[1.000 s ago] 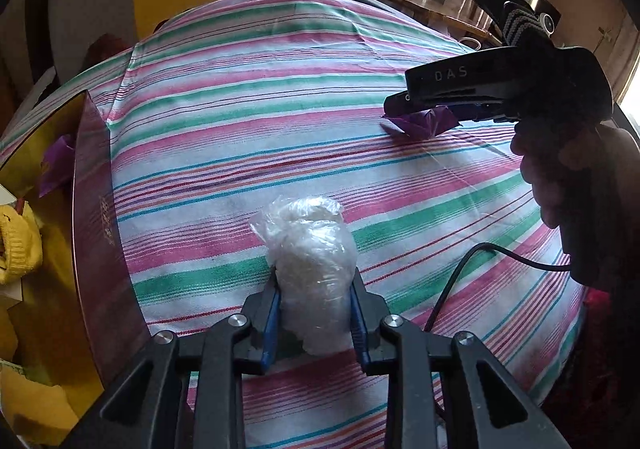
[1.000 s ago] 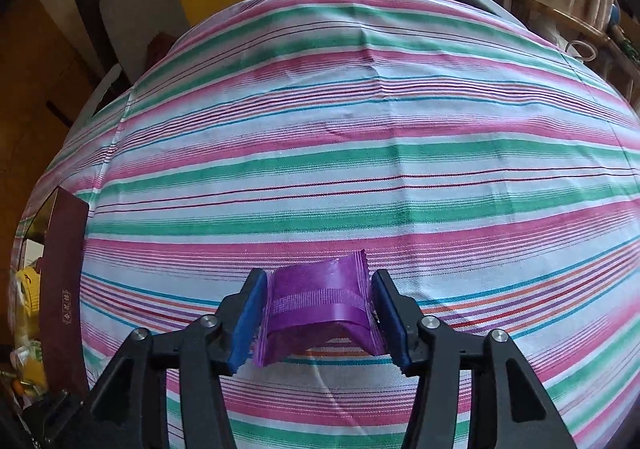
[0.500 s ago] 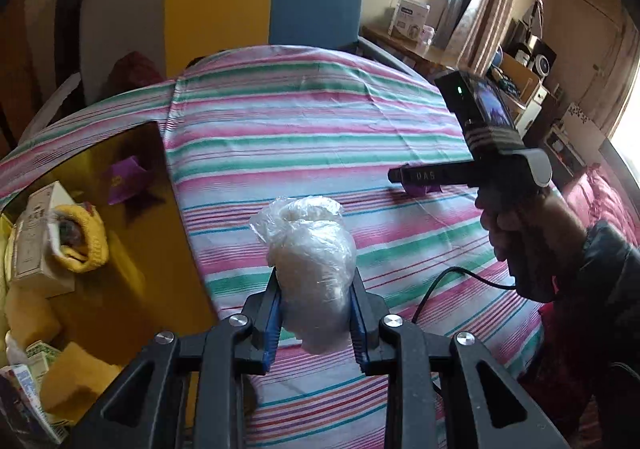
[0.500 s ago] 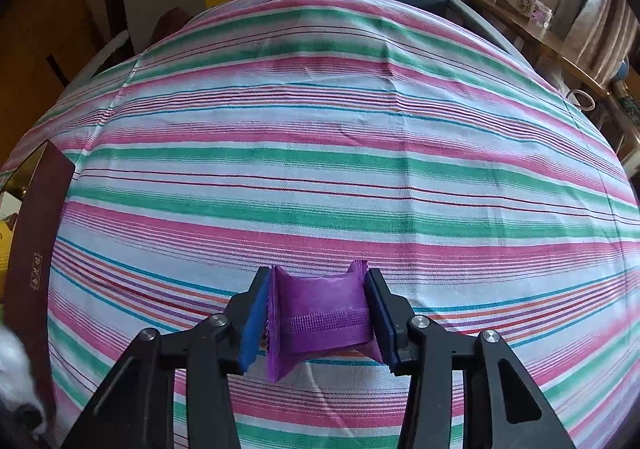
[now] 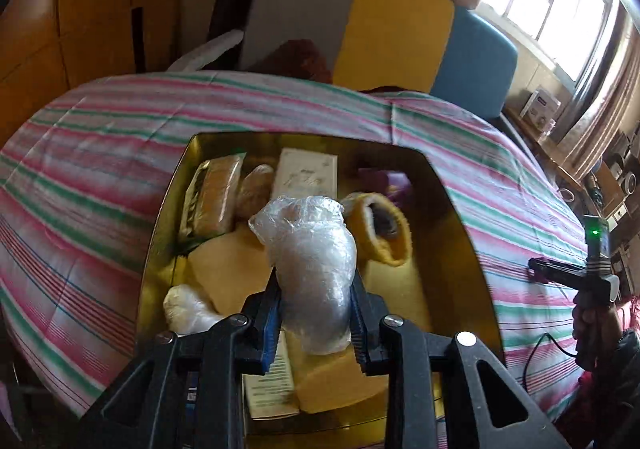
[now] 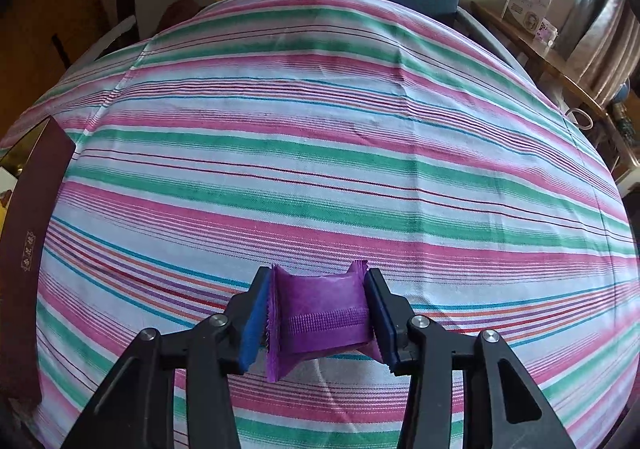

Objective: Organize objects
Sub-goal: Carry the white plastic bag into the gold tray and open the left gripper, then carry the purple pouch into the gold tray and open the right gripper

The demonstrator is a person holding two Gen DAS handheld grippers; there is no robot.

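Observation:
My left gripper [image 5: 315, 313] is shut on a clear plastic-wrapped bundle [image 5: 310, 269] and holds it above the open gold tin box [image 5: 460, 217]. The box holds a yellow knitted item [image 5: 384, 231], a white carton [image 5: 306, 171], a packaged orange bar [image 5: 214, 197], a purple packet [image 5: 384, 181], yellow sponges and another wrapped bundle [image 5: 188, 311]. My right gripper [image 6: 316, 319] is shut on a purple sachet [image 6: 320, 319] just above the striped tablecloth [image 6: 320, 169]. It also shows far right in the left wrist view [image 5: 538, 273].
The box's dark red wall [image 6: 28, 233] stands at the left edge of the right wrist view. A grey, yellow and blue sofa [image 5: 400, 33] stands behind the table. A wooden shelf with boxes [image 6: 528, 9] is at the far right.
My left gripper has swung left with the wrapped bundle, from over the cloth to above the open box. My right gripper has stayed shut on the purple sachet, nearly still.

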